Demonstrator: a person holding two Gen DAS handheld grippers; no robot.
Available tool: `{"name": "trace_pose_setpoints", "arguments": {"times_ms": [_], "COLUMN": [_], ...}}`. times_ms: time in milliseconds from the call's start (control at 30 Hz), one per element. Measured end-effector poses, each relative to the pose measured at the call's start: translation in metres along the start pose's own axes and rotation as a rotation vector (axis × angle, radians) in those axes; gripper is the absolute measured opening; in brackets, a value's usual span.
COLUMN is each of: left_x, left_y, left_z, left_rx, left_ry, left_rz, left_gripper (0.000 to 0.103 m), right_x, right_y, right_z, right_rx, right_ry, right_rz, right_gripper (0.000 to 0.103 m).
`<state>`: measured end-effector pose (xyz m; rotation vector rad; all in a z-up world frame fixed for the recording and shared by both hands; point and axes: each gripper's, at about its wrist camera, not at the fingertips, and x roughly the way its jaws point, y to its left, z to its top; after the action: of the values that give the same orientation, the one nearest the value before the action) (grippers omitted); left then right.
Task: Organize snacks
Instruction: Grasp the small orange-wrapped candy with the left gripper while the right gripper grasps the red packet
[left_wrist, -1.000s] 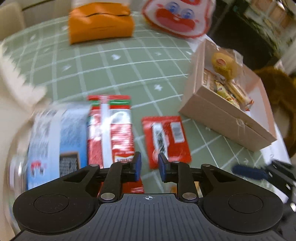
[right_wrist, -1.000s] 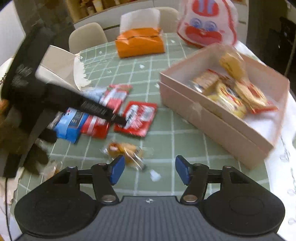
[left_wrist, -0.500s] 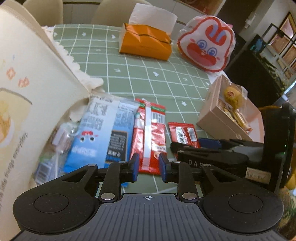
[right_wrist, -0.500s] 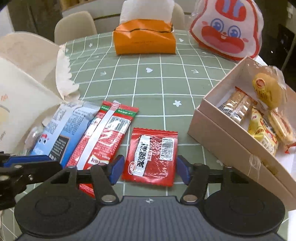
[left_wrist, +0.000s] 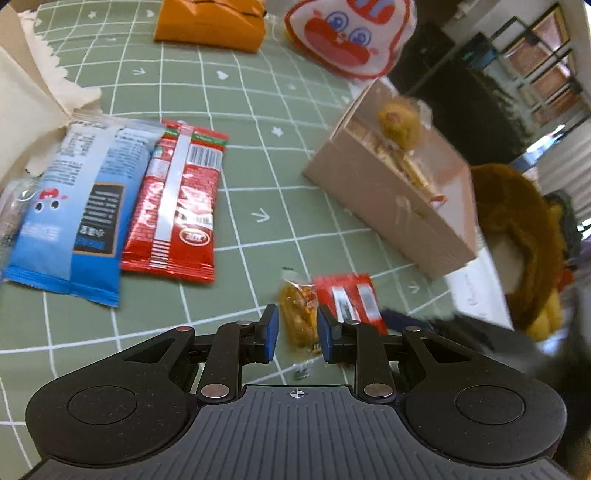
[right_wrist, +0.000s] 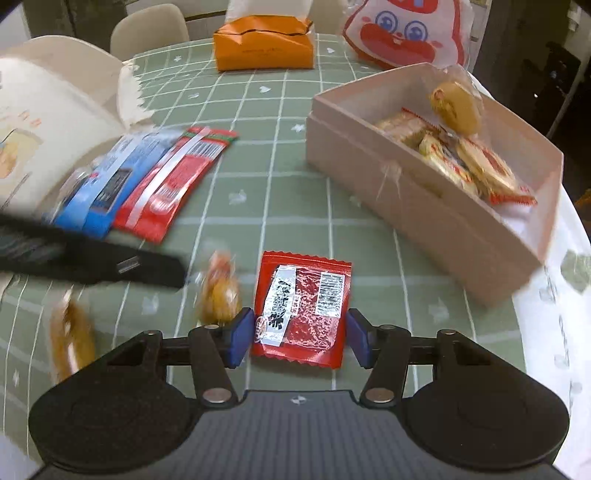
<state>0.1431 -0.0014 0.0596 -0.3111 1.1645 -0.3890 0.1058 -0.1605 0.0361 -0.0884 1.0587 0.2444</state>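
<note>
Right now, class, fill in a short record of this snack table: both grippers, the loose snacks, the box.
left gripper: shut, empty, over an orange snack
right gripper: jaws just closing, red packet between them, contact unclear
other loose snacks: blue packet, long red packet, side by side
box: open, several wrapped snacks inside
table: green grid cloth

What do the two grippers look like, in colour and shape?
Both look alike. The left gripper and right gripper each have a black ribbed body, two round black lobes, black arms with silver pivot pins, and blue pads on the fingertips. A small white crosshair mark sits at the middle. No cables or sleeves show.
</note>
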Motion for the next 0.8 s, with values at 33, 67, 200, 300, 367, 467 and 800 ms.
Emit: {"name": "trace_pose_setpoints", "arguments": {"times_ms": [33, 67, 200, 300, 367, 467, 800], "left_x": [0.005, 0.01, 0.024, 0.021, 0.012, -0.003, 0.028], "left_y": [-0.005, -0.01, -0.028, -0.029, -0.022, -0.006, -0.032], "left_z": [0.0, -0.001, -0.001, -0.002, -0.003, -0.005, 0.003], "left_rx": [0.007, 0.017, 0.093, 0.136, 0.12, 0.022, 0.043], "left_ry": [0.002, 0.004, -0.01, -0.041, -0.063, -0.097, -0.041], "left_rz": [0.025, 0.05, 0.132, 0.182, 0.195, 0.168, 0.208], "left_gripper": [0.026, 0.027, 0.041, 0.039, 0.038, 0.036, 0.035], "right_x": [-0.003, -0.006, -0.014, -0.02, -0.023, -0.024, -0.03], "right_y": [0.002, 0.003, -0.002, -0.015, -0.024, -0.036, -0.04], "right_z": [-0.005, -0.01, -0.026, -0.032, -0.036, -0.043, -0.061], "right_rx": [-0.004, -0.006, -0.012, 0.01, 0.024, 0.051, 0.023], "right_ry": [-0.002, -0.007, -0.034, -0.036, -0.04, -0.05, -0.103], "right_rz": [0.003, 0.001, -0.044, -0.048, -0.04, -0.029, -0.026], "right_gripper": [0.055, 0.055, 0.058, 0.06, 0.063, 0.069, 0.077]}}
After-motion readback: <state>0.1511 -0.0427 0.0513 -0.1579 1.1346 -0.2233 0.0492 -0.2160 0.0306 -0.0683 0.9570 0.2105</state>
